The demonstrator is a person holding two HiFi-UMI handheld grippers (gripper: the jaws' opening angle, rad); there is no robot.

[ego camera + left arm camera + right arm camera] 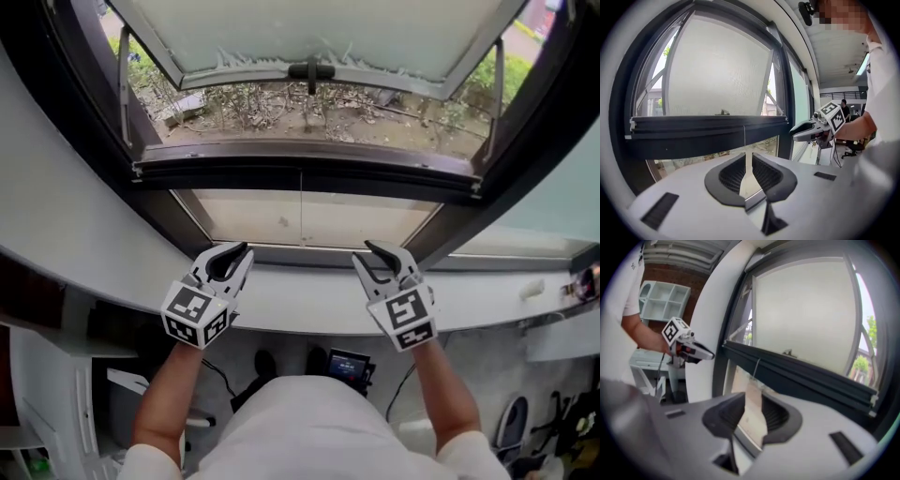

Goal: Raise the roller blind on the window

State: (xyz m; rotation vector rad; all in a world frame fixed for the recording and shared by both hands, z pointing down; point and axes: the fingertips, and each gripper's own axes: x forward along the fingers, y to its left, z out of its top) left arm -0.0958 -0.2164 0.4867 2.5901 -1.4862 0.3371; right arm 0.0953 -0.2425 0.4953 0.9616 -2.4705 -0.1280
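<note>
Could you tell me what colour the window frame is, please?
The window frame is black; head view.

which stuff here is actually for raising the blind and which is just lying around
For the job: left tool, right tool, dark blind bar, thin pull cord.

Just lying about: window handle, small screen, floor cable, white shelf unit.

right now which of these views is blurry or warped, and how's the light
Head view: sharp, with bright daylight through the open window and a dim room below the sill. Left gripper view: crisp but fisheye, so the dark window frame bows and the corners go black. Right gripper view: same warp, soft blur throughout, the right gripper smeared.
</note>
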